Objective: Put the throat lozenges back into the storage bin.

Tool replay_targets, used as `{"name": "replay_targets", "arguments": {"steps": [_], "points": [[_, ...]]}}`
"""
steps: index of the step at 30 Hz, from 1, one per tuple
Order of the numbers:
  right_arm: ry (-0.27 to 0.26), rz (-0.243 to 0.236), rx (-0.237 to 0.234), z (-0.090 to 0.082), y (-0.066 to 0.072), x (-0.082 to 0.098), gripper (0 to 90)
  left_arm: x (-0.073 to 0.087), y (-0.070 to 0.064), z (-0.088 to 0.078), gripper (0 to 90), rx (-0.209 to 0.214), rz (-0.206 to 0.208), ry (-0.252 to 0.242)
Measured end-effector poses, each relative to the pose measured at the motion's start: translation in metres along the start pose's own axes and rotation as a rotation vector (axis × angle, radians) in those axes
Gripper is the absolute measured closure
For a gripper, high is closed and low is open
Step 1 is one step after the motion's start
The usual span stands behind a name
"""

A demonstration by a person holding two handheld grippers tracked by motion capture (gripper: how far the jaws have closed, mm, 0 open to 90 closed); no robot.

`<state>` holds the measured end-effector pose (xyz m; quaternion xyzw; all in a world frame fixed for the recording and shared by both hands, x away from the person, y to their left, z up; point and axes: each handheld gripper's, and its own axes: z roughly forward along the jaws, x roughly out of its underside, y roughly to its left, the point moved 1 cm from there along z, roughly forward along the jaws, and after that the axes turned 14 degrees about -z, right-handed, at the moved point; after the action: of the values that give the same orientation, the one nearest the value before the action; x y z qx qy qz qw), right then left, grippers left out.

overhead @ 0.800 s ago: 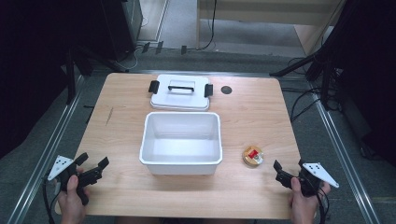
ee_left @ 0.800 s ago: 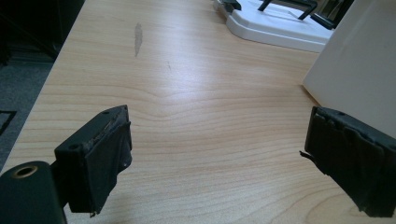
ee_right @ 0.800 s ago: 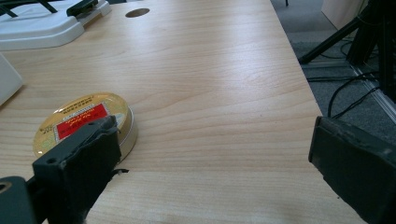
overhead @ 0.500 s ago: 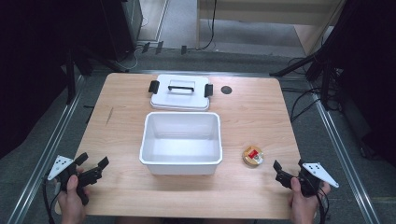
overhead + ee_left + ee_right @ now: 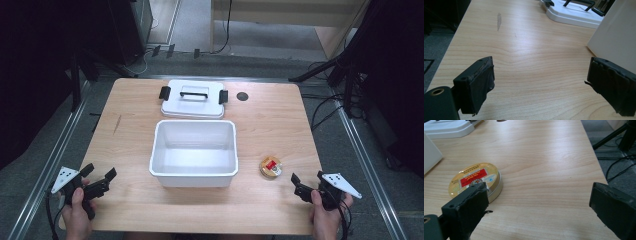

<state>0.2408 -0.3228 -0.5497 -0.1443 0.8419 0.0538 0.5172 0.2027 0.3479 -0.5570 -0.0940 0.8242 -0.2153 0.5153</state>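
The item nearest the work is a small round tin (image 5: 271, 167), and it is lying flat on the wooden surface (image 5: 280, 125), just to the right of the white tub (image 5: 194, 152) and slightly ahead of the right gripper (image 5: 306, 184). In the right gripper view the tin (image 5: 475, 180) is sitting close in front of the near jaw, apart from it and not between the jaws.

Handling assessment: the tin is appearing rigid, low and light, most likely thin metal. Its glossy lid is looking slippery, and the shallow side wall is offering little height for the pads. The soundest hold, in my judgement, is across the diameter on the rim wall, jaws brought down low to the surface; a pinch on the lid alone is likely to slide off. Breakage is not looking like a concern; denting or skidding away is.

Appearance: gold-coloured disc, a red rectangular label with small print across the top, silvery side band.

Gripper state: the right gripper is standing spread wide and gripping nothing. The left gripper (image 5: 97, 181) is resting at the near left corner, likewise spread and empty; its view is showing bare wood and the tub wall (image 5: 616, 37) beside one jaw. The tub is standing empty, with its handled lid (image 5: 193, 98) lying behind it.
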Motion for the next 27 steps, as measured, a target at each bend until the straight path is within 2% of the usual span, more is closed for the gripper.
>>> {"name": "replay_targets", "arguments": {"steps": [2,8,16,23,27], "points": [[0.011,0.008,-0.013,0.0,0.0,0.0,2.1,0.0,0.0,0.0,7.6,0.003,-0.004,-0.005],[0.053,-0.011,-0.033,0.002,0.002,-0.003,2.1,0.0,0.0,-0.001,7.6,0.002,-0.004,-0.009],[0.119,-0.075,-0.046,-0.003,0.004,-0.012,2.2,0.0,0.0,-0.001,7.7,0.003,0.005,-0.009],[0.209,-0.132,-0.074,-0.003,0.004,-0.024,2.3,0.001,0.0,-0.001,7.7,0.002,0.005,-0.013],[0.287,-0.164,-0.093,0.0,0.005,-0.035,2.2,0.0,0.0,-0.001,7.7,0.003,0.006,-0.011]]}}
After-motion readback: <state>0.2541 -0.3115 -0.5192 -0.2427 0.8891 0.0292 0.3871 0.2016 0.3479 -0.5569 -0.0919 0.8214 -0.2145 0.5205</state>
